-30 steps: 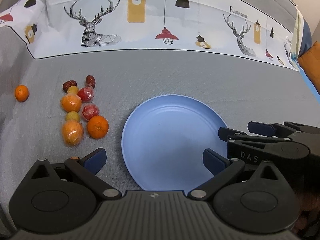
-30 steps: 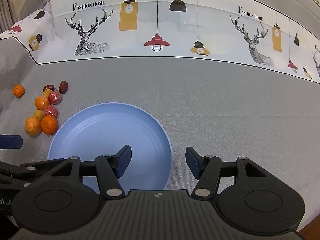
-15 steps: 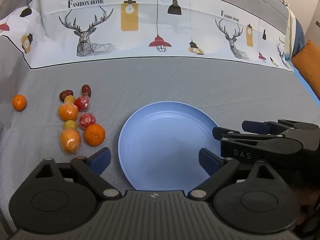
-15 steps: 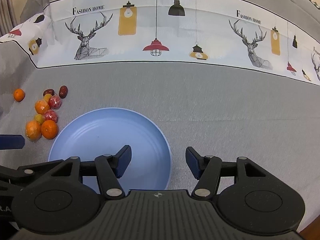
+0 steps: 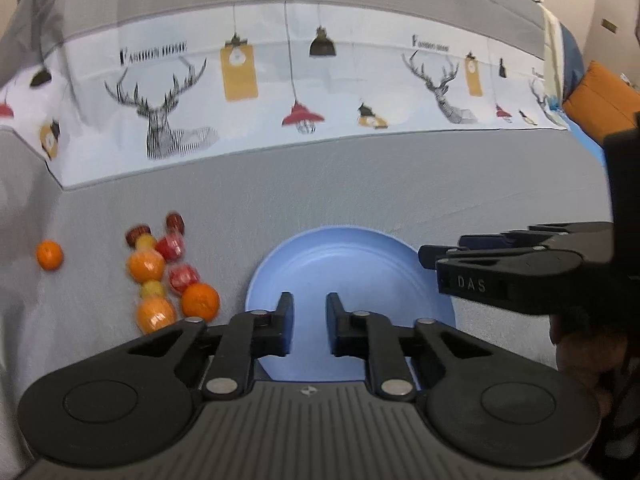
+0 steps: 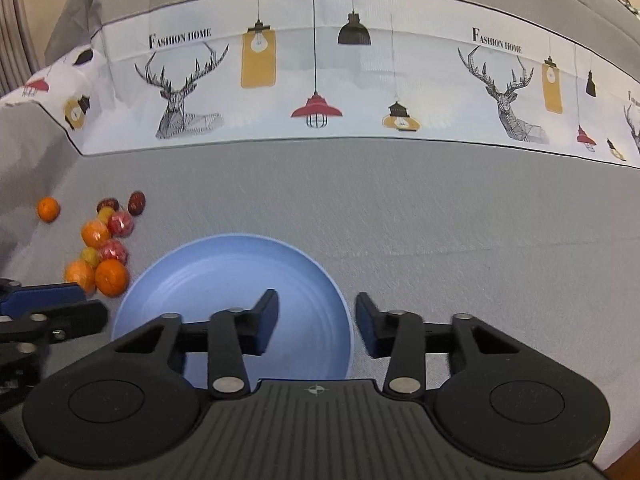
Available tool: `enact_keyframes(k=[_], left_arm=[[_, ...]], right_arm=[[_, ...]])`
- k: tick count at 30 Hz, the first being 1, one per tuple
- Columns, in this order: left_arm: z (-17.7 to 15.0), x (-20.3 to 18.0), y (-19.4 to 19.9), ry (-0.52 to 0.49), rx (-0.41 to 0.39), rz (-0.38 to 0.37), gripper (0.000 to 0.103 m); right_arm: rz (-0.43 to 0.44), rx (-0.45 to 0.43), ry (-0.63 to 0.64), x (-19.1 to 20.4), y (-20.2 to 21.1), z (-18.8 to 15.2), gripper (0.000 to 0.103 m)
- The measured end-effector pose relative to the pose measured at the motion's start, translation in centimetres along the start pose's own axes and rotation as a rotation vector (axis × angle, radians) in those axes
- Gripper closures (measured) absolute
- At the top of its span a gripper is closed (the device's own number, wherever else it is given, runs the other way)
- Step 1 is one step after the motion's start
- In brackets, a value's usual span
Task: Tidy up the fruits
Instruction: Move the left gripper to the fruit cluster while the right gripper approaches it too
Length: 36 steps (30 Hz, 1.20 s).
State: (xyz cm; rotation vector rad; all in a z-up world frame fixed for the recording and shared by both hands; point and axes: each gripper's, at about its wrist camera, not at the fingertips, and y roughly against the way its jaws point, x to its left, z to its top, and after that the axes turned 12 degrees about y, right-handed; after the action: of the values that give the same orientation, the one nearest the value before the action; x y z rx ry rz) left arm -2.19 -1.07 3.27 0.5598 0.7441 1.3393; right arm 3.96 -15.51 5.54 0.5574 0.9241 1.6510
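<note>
L of 1 blue plate [image 6: 240, 276]: 4 oranges, 2 red, 2 yellow, 2 dates; L claw [image 5: 308, 316] nearly clenched, R claw [image 6: 316, 316] released.

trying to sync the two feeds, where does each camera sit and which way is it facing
Left wrist: on the left gripper, facing forward over the blue plate toward the printed cloth border; its own narrowly parted fingers show, with the right gripper entering from the right.
Right wrist: on the right gripper, facing the same way; its own open fingers show, the left gripper's tips at far left.
Shared: plate, fruit pile, lone orange.
</note>
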Motion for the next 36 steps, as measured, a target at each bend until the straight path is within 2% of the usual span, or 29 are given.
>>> enact_keyframes(k=[4,6,8,11,13,15,17,19,22,25,26,31,34,36], left_arm=[[1.7,1.2,1.8,-0.060,-0.039,-0.010,0.086],[3.1,3.1,2.4,-0.042,-0.048,-0.021,0.086],[4.6,5.8,2.8,0.019,-0.061,-0.035,0.086],[5.3,10.7,2.4,0.133,-0.067,-0.007,0.086],[5.0,14.4,1.2,0.314,-0.018,-0.016,0.086],[4.4,16.1,0.2,0.386,0.003,-0.034,0.086],[3.8,16.6,-1.1,0.403,0.029,-0.043,0.086],[3.1,16.5,-2.4,0.387,0.042,-0.018,0.086],[2.1,16.4,-4.5,0.376,0.075,-0.008,0.080],[1.8,16.5,-5.6,0.371,0.074,0.032,0.052],[1.8,16.8,-5.6,0.373,0.069,0.027,0.048],[1.6,18.1,-5.5,0.446,0.022,-0.003,0.050],[1.5,18.9,-5.7,0.517,-0.002,-0.053,0.063],[1.4,18.9,-6.2,0.534,0.001,-0.081,0.063]], right_arm=[[0.020,-0.037,-0.042,-0.4,0.5,0.5,0.071],[0.036,-0.054,-0.053,-0.4,0.8,0.8,0.071],[0.055,-0.067,-0.059,-0.1,1.0,0.9,0.071],[0.086,-0.083,-0.057,0.5,1.2,1.1,0.071],[0.108,-0.094,-0.052,1.1,1.3,1.2,0.071],[0.132,-0.099,-0.043,1.7,1.3,1.4,0.071],[0.156,-0.101,-0.033,2.4,1.2,1.7,0.070],[0.176,-0.100,-0.015,3.4,1.1,1.9,0.070],[0.204,-0.098,0.017,4.9,0.8,2.3,0.070],[0.224,-0.092,0.048,6.5,0.4,2.6,0.070],[0.228,-0.091,0.058,7.0,0.2,2.7,0.070],[0.267,-0.069,0.102,9.0,-0.7,3.0,0.070],[0.297,-0.052,0.146,10.7,-1.5,3.1,0.068],[0.314,-0.048,0.183,11.9,-1.9,3.1,0.065]])
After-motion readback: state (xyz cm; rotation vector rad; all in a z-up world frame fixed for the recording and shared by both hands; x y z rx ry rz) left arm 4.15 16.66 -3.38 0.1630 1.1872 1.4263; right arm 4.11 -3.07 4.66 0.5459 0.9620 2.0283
